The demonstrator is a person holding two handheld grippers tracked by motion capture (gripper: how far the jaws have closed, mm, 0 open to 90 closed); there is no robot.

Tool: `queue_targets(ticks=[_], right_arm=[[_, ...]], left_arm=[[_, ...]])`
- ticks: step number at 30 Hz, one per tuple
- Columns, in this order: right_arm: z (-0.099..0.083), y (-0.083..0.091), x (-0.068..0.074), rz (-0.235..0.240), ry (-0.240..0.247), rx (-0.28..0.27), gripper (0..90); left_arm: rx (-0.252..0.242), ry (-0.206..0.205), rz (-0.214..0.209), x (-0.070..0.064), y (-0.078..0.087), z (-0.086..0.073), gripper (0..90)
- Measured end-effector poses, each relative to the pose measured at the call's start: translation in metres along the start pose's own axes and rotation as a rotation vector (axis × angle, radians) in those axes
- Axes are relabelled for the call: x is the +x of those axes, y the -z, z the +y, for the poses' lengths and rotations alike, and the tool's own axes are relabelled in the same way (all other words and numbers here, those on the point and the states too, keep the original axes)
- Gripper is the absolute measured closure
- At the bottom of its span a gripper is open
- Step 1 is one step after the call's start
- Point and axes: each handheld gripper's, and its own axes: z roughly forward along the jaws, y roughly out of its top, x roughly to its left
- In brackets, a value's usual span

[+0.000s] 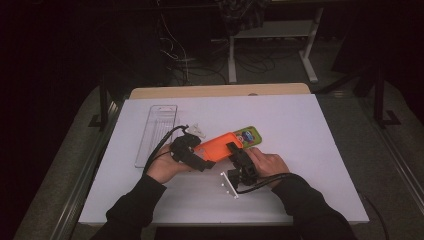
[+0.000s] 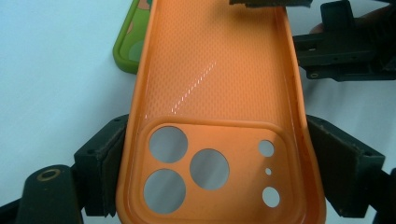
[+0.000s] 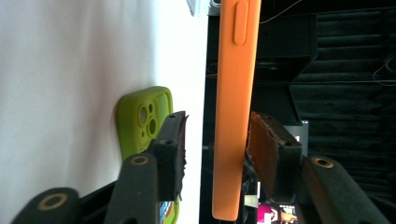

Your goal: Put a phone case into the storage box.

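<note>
Beyond the orange case (image 3: 232, 107), right gripper view reveals camera holes in the green case (image 3: 144, 122)

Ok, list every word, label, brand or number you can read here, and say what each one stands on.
No text can be read.
Orange phone case: plain, no lettering on its inside or edge.
Green phone case: a coloured print on it, too small and blurred to tell any words.
Clear plastic tray: no readable marking.
</note>
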Motion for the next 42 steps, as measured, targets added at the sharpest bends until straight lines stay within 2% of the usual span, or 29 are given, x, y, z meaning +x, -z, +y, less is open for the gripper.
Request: queue_targets(ticks=[6, 11, 15, 18, 21, 23, 25, 26, 28, 31, 33, 35, 37, 38, 39, 40, 42], right_arm=[[0.003, 0.001, 0.001, -0.011, 0.006, -0.011, 70.3], [0.002, 0.002, 0.000, -0.019, 0.010, -0.012, 77.1], [0.002, 0.003, 0.001, -0.022, 0.004, -0.011, 77.4], [0.002, 0.003, 0.001, -0.026, 0.003, -0.009, 77.5], [0.002, 0.004, 0.002, -0.026, 0.002, -0.008, 77.5], [0.001, 0.004, 0.001, -0.020, 0.001, -0.003, 77.4], [-0.001, 0.004, 0.000, 0.001, 0.003, 0.003, 77.4], [-0.002, 0.004, 0.000, 0.005, -0.001, 0.006, 77.4], [-0.004, 0.003, -0.001, 0.014, -0.021, 0.013, 77.4], [-0.008, 0.002, -0.003, 0.034, -0.053, 0.022, 77.4], [-0.010, 0.002, -0.004, 0.047, -0.103, 0.028, 77.4], [-0.014, 0.001, -0.007, 0.069, -0.150, 0.033, 77.4], [-0.018, 0.001, -0.011, 0.092, -0.166, 0.042, 77.4], [-0.020, 0.002, -0.012, 0.105, -0.193, 0.052, 77.4], [-0.022, 0.002, -0.013, 0.113, -0.210, 0.056, 77.4], [-0.024, 0.002, -0.015, 0.123, -0.238, 0.065, 77.4], [-0.027, 0.002, -0.019, 0.133, -0.262, 0.063, 77.4]], left_arm=[[-0.002, 0.002, 0.002, -0.001, -0.001, 0.000, 16.0], [-0.002, 0.005, -0.001, 0.000, -0.001, 0.000, 16.0], [-0.005, -0.004, -0.001, 0.000, -0.001, 0.000, 15.5], [-0.028, 0.027, -0.007, -0.001, -0.003, -0.002, 14.7], [-0.040, 0.028, -0.007, -0.002, -0.002, -0.002, 13.6], [-0.034, 0.000, 0.004, 0.000, 0.001, -0.002, 10.3], [-0.072, 0.026, 0.007, 0.000, 0.004, -0.002, 6.8], [-0.066, 0.015, 0.008, 0.001, 0.006, -0.002, 4.3], [-0.078, 0.025, 0.009, 0.002, 0.009, -0.002, 0.5], [-0.110, 0.042, 0.009, 0.003, 0.010, -0.003, 0.0], [-0.118, 0.044, 0.016, 0.003, 0.011, -0.003, 0.0], [-0.094, 0.006, 0.018, 0.005, 0.014, -0.003, 0.0], [-0.116, 0.013, 0.022, 0.005, 0.014, -0.003, 0.0], [-0.129, 0.023, 0.019, 0.004, 0.014, -0.003, 0.0], [-0.127, 0.019, 0.015, 0.004, 0.014, -0.004, 0.0], [-0.101, -0.001, 0.018, 0.005, 0.015, -0.004, 0.0], [-0.119, 0.019, 0.022, 0.003, 0.013, -0.004, 0.0]])
